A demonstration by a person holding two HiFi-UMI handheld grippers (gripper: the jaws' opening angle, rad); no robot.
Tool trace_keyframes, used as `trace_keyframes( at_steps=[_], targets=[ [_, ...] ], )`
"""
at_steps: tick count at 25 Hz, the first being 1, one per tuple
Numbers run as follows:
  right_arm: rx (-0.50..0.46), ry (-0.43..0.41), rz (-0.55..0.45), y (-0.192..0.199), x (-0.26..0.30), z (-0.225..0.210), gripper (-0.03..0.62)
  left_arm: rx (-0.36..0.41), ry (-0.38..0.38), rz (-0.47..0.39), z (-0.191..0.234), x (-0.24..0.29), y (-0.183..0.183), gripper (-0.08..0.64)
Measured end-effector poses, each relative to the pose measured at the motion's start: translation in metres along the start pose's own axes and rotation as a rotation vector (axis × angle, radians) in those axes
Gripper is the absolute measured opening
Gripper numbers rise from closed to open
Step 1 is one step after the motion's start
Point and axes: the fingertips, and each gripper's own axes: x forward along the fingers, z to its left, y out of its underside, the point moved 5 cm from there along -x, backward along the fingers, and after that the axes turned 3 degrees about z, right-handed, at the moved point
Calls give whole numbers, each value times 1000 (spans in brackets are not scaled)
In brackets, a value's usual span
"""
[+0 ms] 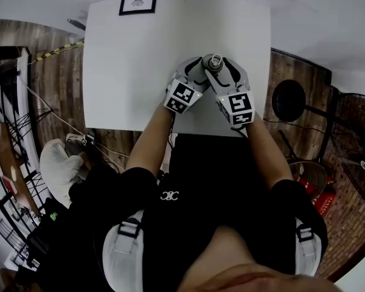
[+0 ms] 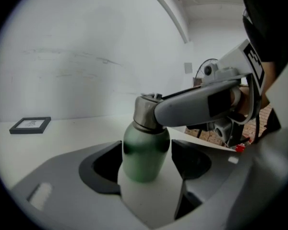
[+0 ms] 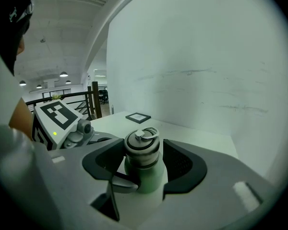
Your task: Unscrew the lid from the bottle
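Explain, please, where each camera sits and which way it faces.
Head view: on the person's head, looking steeply down at the table; forearms and torso show.
Left gripper view: on the left gripper, facing the bottle between its open jaws.
Right gripper view: on the right gripper, facing the lid between its jaws.
Shared: the bottle.

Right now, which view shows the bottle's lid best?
The right gripper view: the lid, with a ring on top, stands whole and close between the right gripper's open jaws. In the left gripper view one of those jaws covers part of it. The head view shows it small, from above.
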Motion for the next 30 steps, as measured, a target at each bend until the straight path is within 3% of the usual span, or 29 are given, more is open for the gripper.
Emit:
trace_keyframes(
  at_steps=[6,10,13,17,24,27,30],
  targets=[
    [-29,-16,-15,-4,-1,1,249,15,-2,-33,-2,-2,2,354],
    [-67,-79,-13,-2,0,0,236,26,17,-34,0,-1,2,353],
    [-133,-181,-10,1,4,-5,236,44,40,-28,4,1,6,351],
    [-234,-377,-2,1,5,-14,235,84,68,-16,4,1,6,344],
    [-420,-719,129,-10,14,-21,236,126,112,-6,5,-3,5,337],
    [-502,-797,189,-13,18,-21,236,135,125,-2,6,-2,5,337],
    [-511,-793,221,-15,18,-18,238,141,134,1,6,-4,5,336]
  ],
)
